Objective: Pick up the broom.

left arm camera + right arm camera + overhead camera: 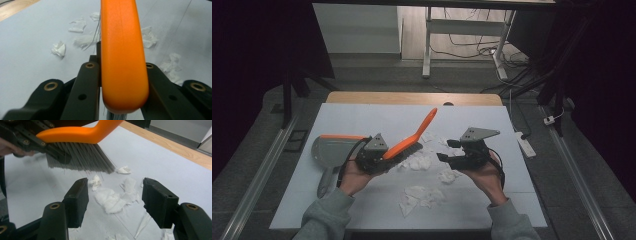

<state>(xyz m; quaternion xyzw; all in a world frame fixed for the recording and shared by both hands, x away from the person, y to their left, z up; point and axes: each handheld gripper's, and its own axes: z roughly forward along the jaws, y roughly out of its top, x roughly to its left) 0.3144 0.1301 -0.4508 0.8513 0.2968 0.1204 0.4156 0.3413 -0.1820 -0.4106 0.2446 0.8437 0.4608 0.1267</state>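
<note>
Clearly, from the high view, the left gripper [379,159] is clamped on the head end of the orange hand brush [412,139], whose long axis runs from the jaws up and away, handle tip pointing toward the far side of the table [362,112]. The right gripper [451,159] hovers with jaws apart and empty over scattered tissue scraps [419,195]; a dustpan [332,150] lies behind the left gripper.

In the left gripper view, the brush [122,55] sits squeezed between the jaws. It looks light, stiff and smooth, likely slippery, so gripping the head seems sound.

In the right gripper view, its soft grey bristles [80,161] hang ahead of the open jaws, just above the tissue scraps [110,201].
</note>
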